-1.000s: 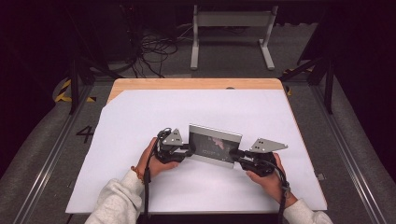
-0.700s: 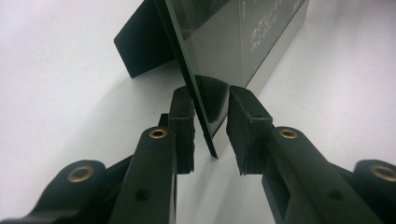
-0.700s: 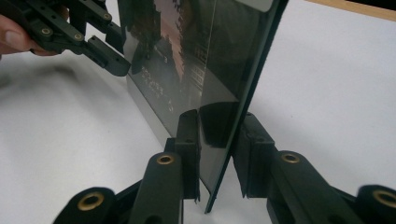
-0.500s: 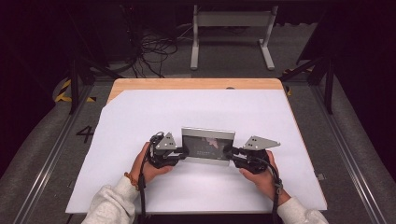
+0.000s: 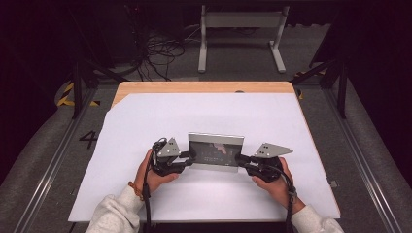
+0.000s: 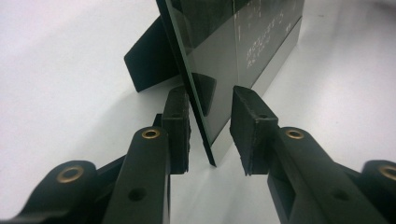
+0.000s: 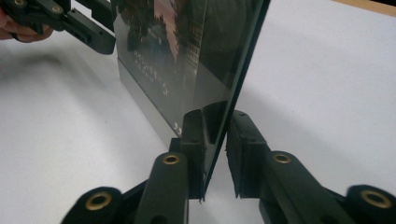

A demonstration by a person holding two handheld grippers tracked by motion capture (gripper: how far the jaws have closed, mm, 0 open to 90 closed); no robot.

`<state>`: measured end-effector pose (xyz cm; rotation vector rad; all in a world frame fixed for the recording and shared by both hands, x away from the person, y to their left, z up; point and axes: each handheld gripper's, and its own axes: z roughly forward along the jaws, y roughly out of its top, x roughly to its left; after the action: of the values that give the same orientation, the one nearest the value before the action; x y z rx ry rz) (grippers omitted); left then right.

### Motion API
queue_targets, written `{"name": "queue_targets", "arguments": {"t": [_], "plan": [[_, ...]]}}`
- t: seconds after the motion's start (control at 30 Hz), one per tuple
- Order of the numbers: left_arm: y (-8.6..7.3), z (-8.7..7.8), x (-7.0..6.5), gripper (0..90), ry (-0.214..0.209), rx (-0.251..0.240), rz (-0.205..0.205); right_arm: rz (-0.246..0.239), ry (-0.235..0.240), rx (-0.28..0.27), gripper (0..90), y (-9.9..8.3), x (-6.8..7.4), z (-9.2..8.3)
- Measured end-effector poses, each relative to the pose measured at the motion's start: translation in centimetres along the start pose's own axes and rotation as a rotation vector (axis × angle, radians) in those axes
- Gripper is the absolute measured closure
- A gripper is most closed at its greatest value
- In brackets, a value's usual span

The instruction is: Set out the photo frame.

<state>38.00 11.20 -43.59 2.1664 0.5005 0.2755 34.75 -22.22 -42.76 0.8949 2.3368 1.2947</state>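
Standing upright: photo frame (image 5: 215,151), L gripper (image 6: 210,135) + R gripper (image 7: 217,149) at edges

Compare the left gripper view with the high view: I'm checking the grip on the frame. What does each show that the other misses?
Left gripper view: the frame's black rear stand, and a gap between the frame and one pad of the left gripper, whose jaws have just been opening. High view: the wooden table edge and floor cables. Both: the upright frame on the white sheet.
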Motion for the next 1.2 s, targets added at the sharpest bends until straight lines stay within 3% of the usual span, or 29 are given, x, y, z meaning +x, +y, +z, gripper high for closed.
{"name": "queue_targets", "arguments": {"t": [0.2,0.83,1.2], "plan": [[-0.10,-0.06,0.12,75.1,0.005,-0.001,-0.008,-0.008,-0.003,0.004,80.5,-0.12,-0.04,-0.09],[-0.37,0.00,-0.36,77.0,0.035,0.020,0.010,-0.006,-0.024,0.002,79.0,0.07,-0.21,0.42],[-0.39,0.09,-0.26,76.7,0.026,0.019,0.010,-0.018,-0.029,0.002,78.9,0.06,-0.17,0.45]]}}
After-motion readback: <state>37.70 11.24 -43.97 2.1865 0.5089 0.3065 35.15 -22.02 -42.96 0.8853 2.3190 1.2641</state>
